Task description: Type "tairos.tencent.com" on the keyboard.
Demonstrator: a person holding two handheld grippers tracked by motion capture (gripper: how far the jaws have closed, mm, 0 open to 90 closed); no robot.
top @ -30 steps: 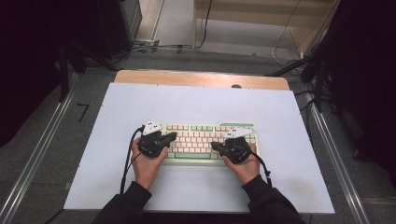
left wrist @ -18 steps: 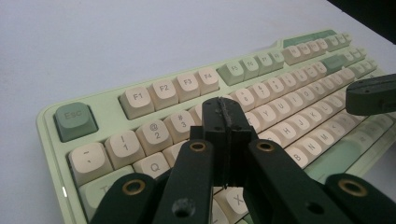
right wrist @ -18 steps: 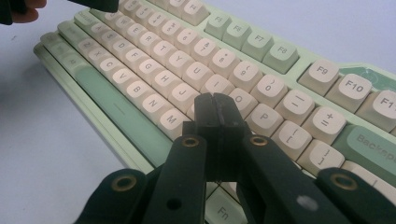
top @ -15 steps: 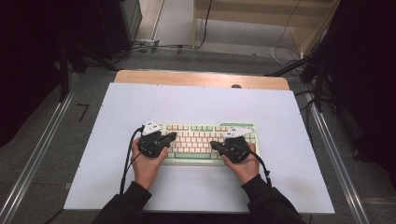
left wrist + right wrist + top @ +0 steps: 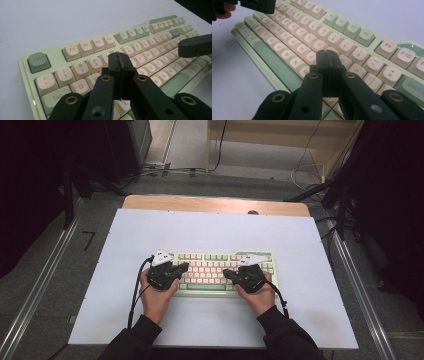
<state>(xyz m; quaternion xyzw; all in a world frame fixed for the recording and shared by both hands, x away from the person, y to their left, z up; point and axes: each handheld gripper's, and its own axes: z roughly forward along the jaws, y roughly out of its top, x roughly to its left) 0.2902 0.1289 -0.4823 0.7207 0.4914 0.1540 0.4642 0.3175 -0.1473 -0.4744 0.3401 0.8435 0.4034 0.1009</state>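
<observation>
A pale green keyboard (image 5: pixel 215 270) with cream and green keys lies on the white table top (image 5: pixel 210 230). My left gripper (image 5: pixel 183 267) hovers over the keyboard's left half, jaws pressed together with nothing between them. In the left gripper view its shut tips (image 5: pixel 120 60) point over the keys near the number row of the keyboard (image 5: pixel 82 47). My right gripper (image 5: pixel 226 273) sits over the right half, also shut and empty. In the right gripper view its tips (image 5: pixel 327 58) hang above the letter keys of the keyboard (image 5: pixel 352 30). The other gripper's black jaw end appears far off in each gripper view.
The white table top has bare room beyond and beside the keyboard. A wooden strip (image 5: pixel 215 204) runs along the far edge. Metal rails (image 5: pixel 355 285) flank the table. Dark cabinets, cables and a wooden frame stand beyond on the floor.
</observation>
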